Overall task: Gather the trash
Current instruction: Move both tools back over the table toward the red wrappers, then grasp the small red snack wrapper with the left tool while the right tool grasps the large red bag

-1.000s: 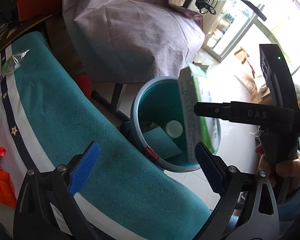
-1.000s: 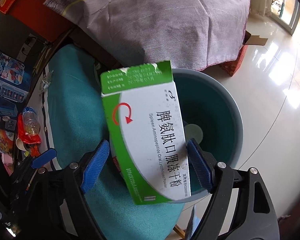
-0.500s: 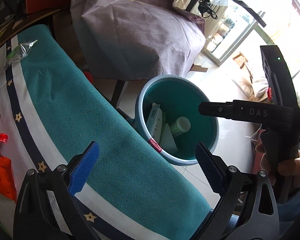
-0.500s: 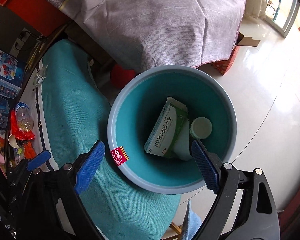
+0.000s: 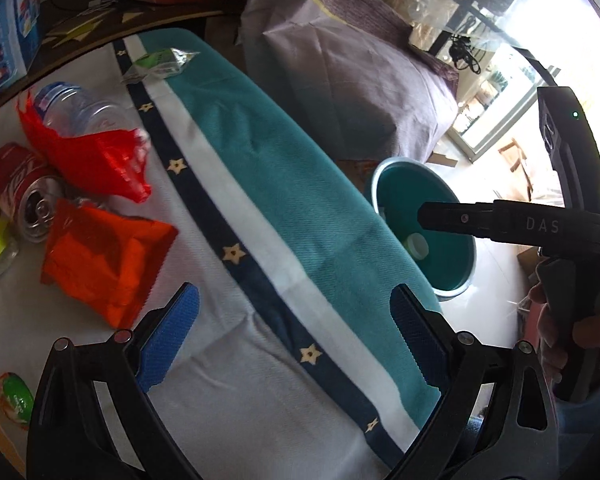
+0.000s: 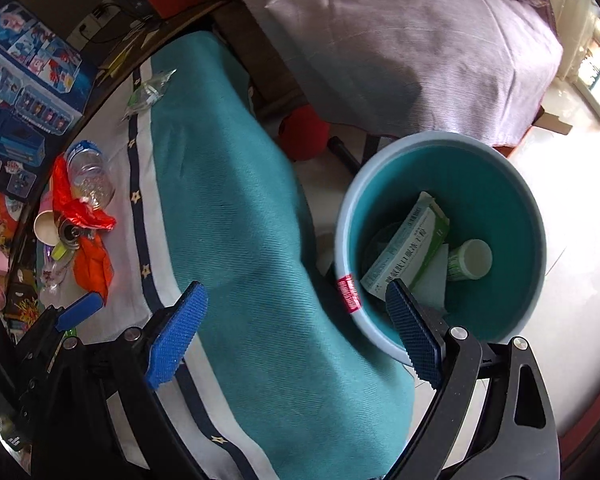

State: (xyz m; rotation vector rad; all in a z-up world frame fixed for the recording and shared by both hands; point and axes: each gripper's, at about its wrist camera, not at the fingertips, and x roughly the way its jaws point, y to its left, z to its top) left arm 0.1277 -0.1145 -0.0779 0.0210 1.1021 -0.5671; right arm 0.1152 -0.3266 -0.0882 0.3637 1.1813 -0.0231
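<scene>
We find the remaining trash on the table's white cloth at left: a red can (image 5: 18, 192) lying on its side, mouth toward us — light, dentable, best pinched across its body. The orange packet (image 5: 104, 264) (soft, crinkly) lies flat, long axis slanting. The left gripper (image 5: 296, 340) gapes empty. The right gripper (image 6: 296, 332) also stands wide and empty; the box (image 6: 406, 248) rests tilted in the bin (image 6: 534, 216).

A cloth-covered table (image 5: 260, 208) carries a can (image 5: 20, 188), bottle (image 5: 80, 112) and wrappers (image 5: 104, 264).
</scene>
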